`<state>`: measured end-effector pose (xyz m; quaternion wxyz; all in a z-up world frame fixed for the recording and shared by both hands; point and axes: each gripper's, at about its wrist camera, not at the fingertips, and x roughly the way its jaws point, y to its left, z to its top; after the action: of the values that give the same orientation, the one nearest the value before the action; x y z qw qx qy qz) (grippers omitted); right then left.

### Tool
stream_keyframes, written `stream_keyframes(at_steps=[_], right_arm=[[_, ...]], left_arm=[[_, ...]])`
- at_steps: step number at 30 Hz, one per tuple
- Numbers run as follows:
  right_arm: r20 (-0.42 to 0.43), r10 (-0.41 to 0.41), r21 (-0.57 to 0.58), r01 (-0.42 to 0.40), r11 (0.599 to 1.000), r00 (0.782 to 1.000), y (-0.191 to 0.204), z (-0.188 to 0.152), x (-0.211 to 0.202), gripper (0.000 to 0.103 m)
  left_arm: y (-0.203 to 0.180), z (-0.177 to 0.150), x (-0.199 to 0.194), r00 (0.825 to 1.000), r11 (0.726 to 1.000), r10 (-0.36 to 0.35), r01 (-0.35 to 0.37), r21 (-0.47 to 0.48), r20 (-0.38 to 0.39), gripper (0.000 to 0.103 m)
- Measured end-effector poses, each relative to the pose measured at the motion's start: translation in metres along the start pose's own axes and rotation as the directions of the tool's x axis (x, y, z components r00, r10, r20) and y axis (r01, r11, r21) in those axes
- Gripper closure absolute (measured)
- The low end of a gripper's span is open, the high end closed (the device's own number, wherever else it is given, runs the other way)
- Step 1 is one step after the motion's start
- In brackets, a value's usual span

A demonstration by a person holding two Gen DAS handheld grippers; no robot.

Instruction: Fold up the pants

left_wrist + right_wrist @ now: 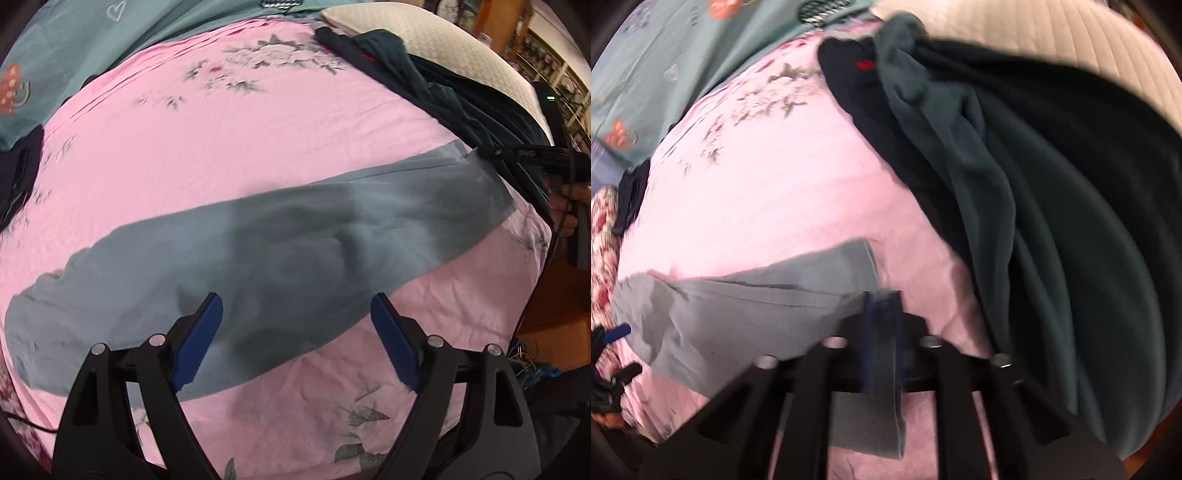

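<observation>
Grey-blue pants (258, 251) lie stretched across the pink floral bedsheet (184, 147), running from lower left to upper right. My left gripper (295, 325) is open, its blue pads (199, 339) hovering above the middle of the pants, holding nothing. My right gripper (882, 321) is shut on the pants' end (879, 369), with cloth pinched between the blue pads; it also shows in the left wrist view (524, 153) at the pants' far right end. The rest of the pants (738, 306) spreads left of it.
A pile of dark teal and navy clothes (1052, 203) lies to the right, against a cream pillow (443, 44). A teal quilt (74, 55) lies at the back left. Dark cloth (18, 173) sits at the left edge. The bed edge and wooden floor (554, 302) are right.
</observation>
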<state>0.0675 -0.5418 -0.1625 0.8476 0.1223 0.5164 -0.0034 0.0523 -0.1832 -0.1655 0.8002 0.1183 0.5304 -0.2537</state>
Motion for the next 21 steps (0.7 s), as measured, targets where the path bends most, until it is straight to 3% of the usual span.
stream_keyframes(at_steps=[4, 5, 8, 10, 13, 15, 17, 19, 21], right_arm=[[0.11, 0.029, -0.006, -0.028, 1.0, 0.994, -0.001, 0.017, -0.02, 0.099], [0.123, -0.015, -0.01, 0.016, 1.0, 0.992, -0.002, 0.02, -0.017, 0.099], [0.058, -0.051, -0.017, 0.052, 0.998, 0.997, -0.011, 0.016, 0.01, 0.099], [-0.013, -0.112, -0.045, 0.111, 0.993, 0.994, -0.01, 0.015, 0.031, 0.092], [0.033, -0.163, -0.034, 0.164, 0.986, 0.986, -0.007, 0.014, 0.008, 0.075], [0.101, -0.113, -0.024, 0.116, 0.993, 0.988, 0.003, 0.014, -0.015, 0.073], [0.13, -0.013, -0.075, 0.023, 0.997, 0.991, 0.024, 0.007, -0.028, 0.071], [0.073, 0.04, -0.142, -0.029, 0.989, 0.997, 0.044, -0.005, -0.014, 0.065], [-0.012, -0.029, -0.173, 0.026, 0.985, 1.0, 0.05, -0.019, 0.012, 0.065]], left_arm=[[0.003, -0.001, 0.001, 1.0, 0.998, 0.025, -0.025, -0.054, 0.006, 0.019], [0.003, -0.001, 0.002, 0.999, 0.998, 0.042, -0.041, -0.053, 0.017, 0.019], [0.0, -0.004, 0.011, 0.999, 0.997, 0.048, -0.048, -0.057, -0.003, 0.019], [0.002, -0.006, 0.016, 0.996, 0.994, 0.075, -0.078, -0.073, -0.038, 0.019], [0.015, -0.007, 0.011, 0.993, 0.987, 0.118, -0.12, -0.103, -0.022, 0.019], [0.03, -0.01, 0.004, 0.99, 0.98, 0.138, -0.136, -0.145, -0.002, 0.018], [0.046, -0.013, 0.001, 0.985, 0.969, 0.173, -0.17, -0.177, 0.003, 0.017], [0.065, -0.02, 0.003, 0.975, 0.956, 0.221, -0.217, -0.2, 0.002, 0.017], [0.084, -0.029, 0.011, 0.963, 0.941, 0.269, -0.267, -0.209, -0.021, 0.016]])
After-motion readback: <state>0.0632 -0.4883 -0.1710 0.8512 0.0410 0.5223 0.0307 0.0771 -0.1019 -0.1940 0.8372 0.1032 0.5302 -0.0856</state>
